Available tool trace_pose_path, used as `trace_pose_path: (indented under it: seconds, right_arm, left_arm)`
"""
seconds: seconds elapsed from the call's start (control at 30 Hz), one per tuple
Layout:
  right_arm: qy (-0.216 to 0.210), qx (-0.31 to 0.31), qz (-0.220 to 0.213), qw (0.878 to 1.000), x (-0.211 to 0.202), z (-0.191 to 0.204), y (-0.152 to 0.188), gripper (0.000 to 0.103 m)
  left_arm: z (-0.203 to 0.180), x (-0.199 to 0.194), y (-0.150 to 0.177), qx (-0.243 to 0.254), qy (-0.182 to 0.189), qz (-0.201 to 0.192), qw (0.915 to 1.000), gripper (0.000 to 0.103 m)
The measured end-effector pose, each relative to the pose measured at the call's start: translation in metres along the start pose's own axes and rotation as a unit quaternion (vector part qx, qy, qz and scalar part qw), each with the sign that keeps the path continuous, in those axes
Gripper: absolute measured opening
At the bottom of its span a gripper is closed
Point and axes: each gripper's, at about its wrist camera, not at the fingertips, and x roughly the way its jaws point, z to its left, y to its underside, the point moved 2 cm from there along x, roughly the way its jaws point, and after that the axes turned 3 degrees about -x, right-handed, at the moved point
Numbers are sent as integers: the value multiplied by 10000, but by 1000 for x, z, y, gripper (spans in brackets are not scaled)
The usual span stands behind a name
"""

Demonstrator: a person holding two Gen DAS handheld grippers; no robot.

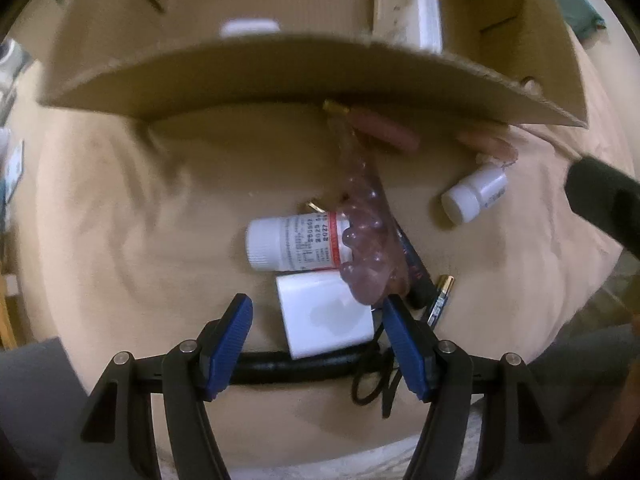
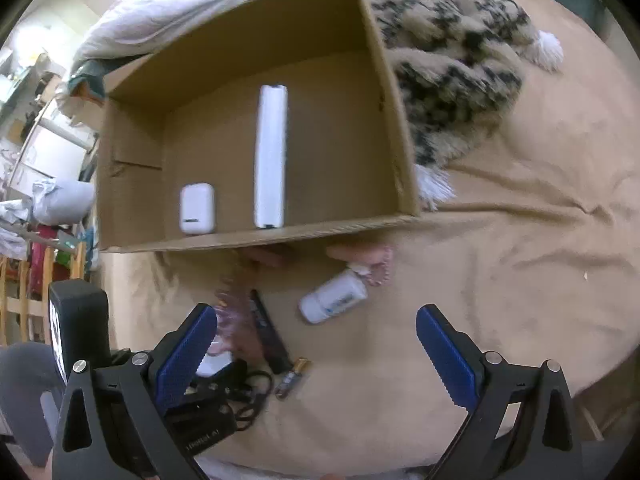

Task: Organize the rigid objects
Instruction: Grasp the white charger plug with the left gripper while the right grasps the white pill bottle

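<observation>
Left wrist view: the left tool (image 1: 318, 330) stands open over a tan bed sheet (image 1: 120, 200), its blue pads apart and holding nothing. Between the pads lies a white square block (image 1: 326, 316). Just beyond it a white pill bottle with a red band (image 1: 296, 242) lies on its side, and a pink bumpy translucent piece (image 1: 366, 240) lies across its far end. To the right are a small battery (image 1: 440, 300) and a dark flat stick (image 1: 416, 272). Farther right, well apart, a smaller white bottle (image 1: 474, 194) lies on its side. A cardboard box (image 1: 280, 76) stands beyond these things, its near wall above them; a long white bar (image 1: 424, 4) lies inside.

Right wrist view: the right tool (image 2: 316, 344) is wide open and empty above the sheet. The smaller white bottle (image 2: 334, 298) lies between the tool and the box's near wall (image 2: 280, 236). Inside the box the long white bar (image 2: 271, 156) lies beside a small white case (image 2: 197, 208). The battery (image 2: 293, 378) and dark stick (image 2: 270, 332) lie near the left pad. A black-and-cream fuzzy blanket (image 2: 452, 48) lies right of the box.
</observation>
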Motion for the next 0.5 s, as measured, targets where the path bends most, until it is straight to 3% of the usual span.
trace_pose_path:
  seconds: [0.07,0.13,0.17,0.2,0.27,0.43,0.5]
  right_arm:
    - [-74,206,193,9996,9,-10,0,103]
    - [-141,219,272,9993,18,-15,-2,103]
    - [-84,148,313,9994,24,-15,-3,96]
    - [-29,92,397,9992,30,-14,-4,82]
    - [-94,-73,535,9985,42,-8,-5,72]
    - [70,-510,669,9964,63,7,-6,68]
    - [350,-808,679,9938,68,15,-6,68]
  left_arm:
    - [1,4,1,-93,75,58,9999,60]
    - [1,3,3,-95,218,31,9997,46]
    - [0,1,4,-50,194,23,9998,45]
    - [1,0,6,-36,167,1,9999,45]
    - [6,-1,9,-58,75,-32,9999,45]
    - [22,-7,13,-189,-234,-183,9994,45]
    - [33,-8,13,-342,-302,-199,9988,45]
